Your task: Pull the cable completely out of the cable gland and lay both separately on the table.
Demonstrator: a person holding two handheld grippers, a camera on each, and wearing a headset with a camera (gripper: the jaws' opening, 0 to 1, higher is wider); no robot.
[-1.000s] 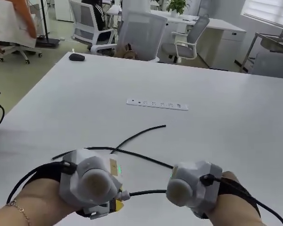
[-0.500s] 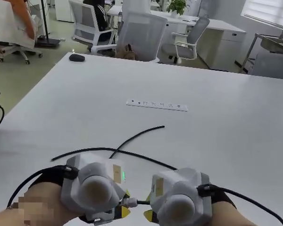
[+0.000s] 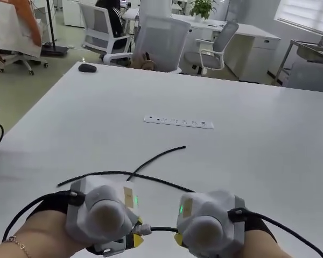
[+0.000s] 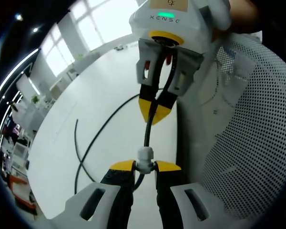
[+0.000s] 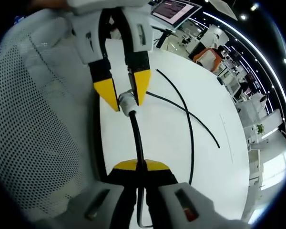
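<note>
Right gripper (image 5: 139, 165) with cable (image 5: 136, 132) edged off left gripper (image 4: 144, 166) with gland (image 4: 145, 159); table (image 3: 247, 161) open.

office: desks (image 3: 242, 27), swivel chairs (image 3: 212, 45), plant (image 3: 203, 6).

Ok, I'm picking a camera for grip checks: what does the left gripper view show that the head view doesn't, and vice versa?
Left gripper view: the left tongs closed on the white cable gland, the right tongs pinching the black cable just beyond. Head view: a power strip and a mouse on the table, office chairs beyond. Both: gland, cable between the tongs, its loose length on the table.
</note>
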